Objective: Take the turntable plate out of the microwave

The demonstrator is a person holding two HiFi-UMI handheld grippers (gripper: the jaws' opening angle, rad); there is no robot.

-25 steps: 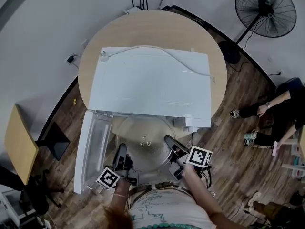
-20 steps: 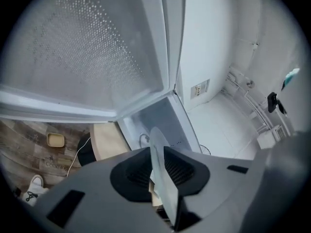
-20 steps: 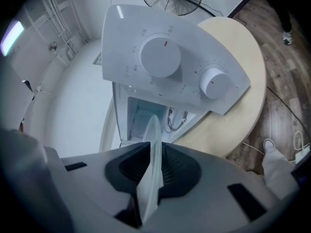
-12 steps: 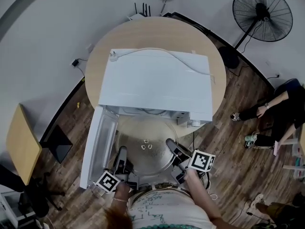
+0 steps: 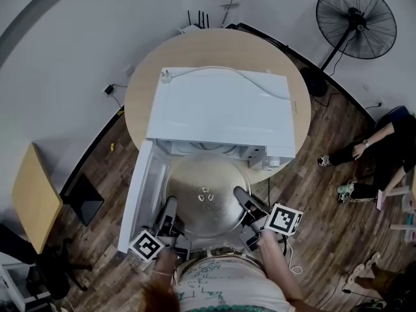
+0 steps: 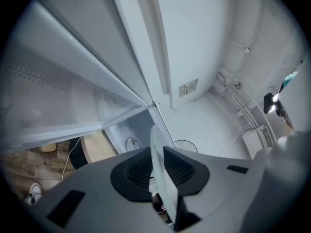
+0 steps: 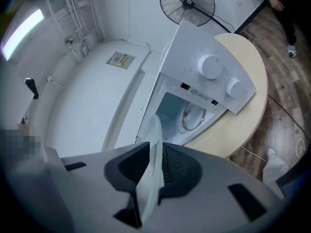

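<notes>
The round glass turntable plate [image 5: 207, 197] hangs level in front of the white microwave [image 5: 221, 112], outside its cavity. My left gripper [image 5: 170, 209] is shut on the plate's left rim and my right gripper [image 5: 244, 201] is shut on its right rim. In the left gripper view the plate's edge [image 6: 158, 154] stands thin between the black pads [image 6: 133, 171] of my left gripper [image 6: 156, 168]. In the right gripper view the plate's rim [image 7: 154, 140] sits between the jaws of my right gripper [image 7: 151, 165], and the microwave [image 7: 209, 76] shows beyond with its cavity [image 7: 177, 113] bare.
The microwave door [image 5: 144, 190] hangs open at the left, close to the left gripper. The microwave stands on a round wooden table [image 5: 214, 44] with a white cable [image 5: 227, 73] across its top. A floor fan [image 5: 356, 15] stands at the back right. A person [image 5: 374, 148] sits at the right.
Both grippers have lifted the plate and drawn it further out of the microwave toward me. The plate now shows larger and wholly in front of the cavity.
</notes>
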